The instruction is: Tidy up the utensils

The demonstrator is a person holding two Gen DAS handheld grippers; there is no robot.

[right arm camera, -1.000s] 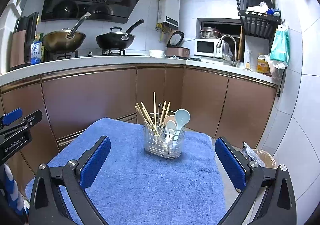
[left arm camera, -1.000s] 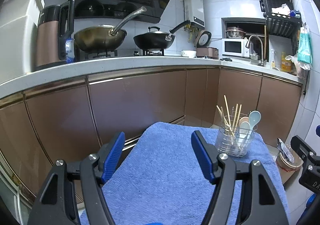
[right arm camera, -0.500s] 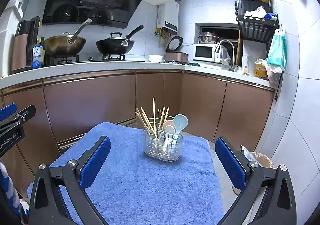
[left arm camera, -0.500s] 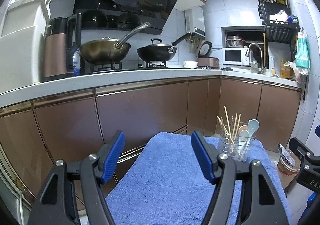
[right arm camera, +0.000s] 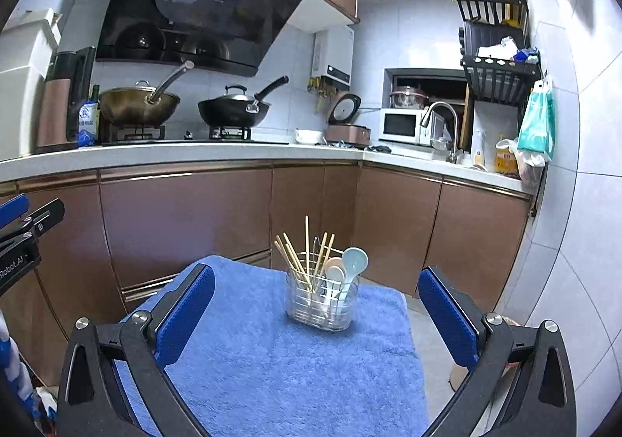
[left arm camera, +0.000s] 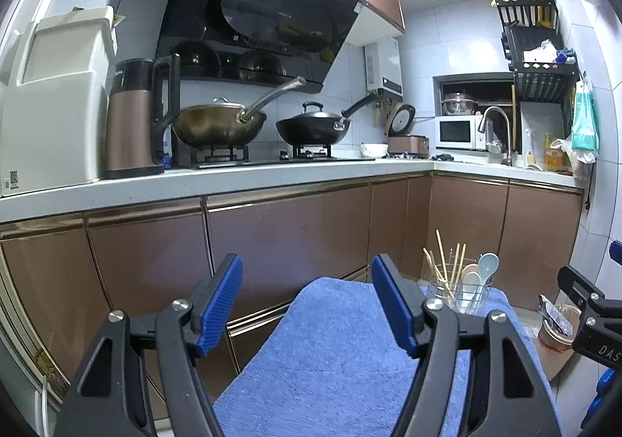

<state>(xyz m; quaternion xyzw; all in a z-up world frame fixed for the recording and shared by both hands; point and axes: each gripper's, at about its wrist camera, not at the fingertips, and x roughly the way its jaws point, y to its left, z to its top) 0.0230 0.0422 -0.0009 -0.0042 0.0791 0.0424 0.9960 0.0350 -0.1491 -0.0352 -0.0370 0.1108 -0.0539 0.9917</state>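
Clear utensil holder [right arm camera: 322, 303], upright chopsticks [right arm camera: 307, 256], pale spoons [right arm camera: 352, 266], blue towel [right arm camera: 272, 367]

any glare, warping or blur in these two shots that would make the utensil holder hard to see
Left wrist view: fisheye bends the counter and darkens the corners; the holder sits small, partly behind the left tongs. Right wrist view: same warping, ceiling glare at top, but the holder is sharp and central between the open right tongs.

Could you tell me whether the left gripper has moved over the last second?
Yes. In the left wrist view the countertop and the utensil holder sit lower than before, so the open left gripper has tilted upward or risen.
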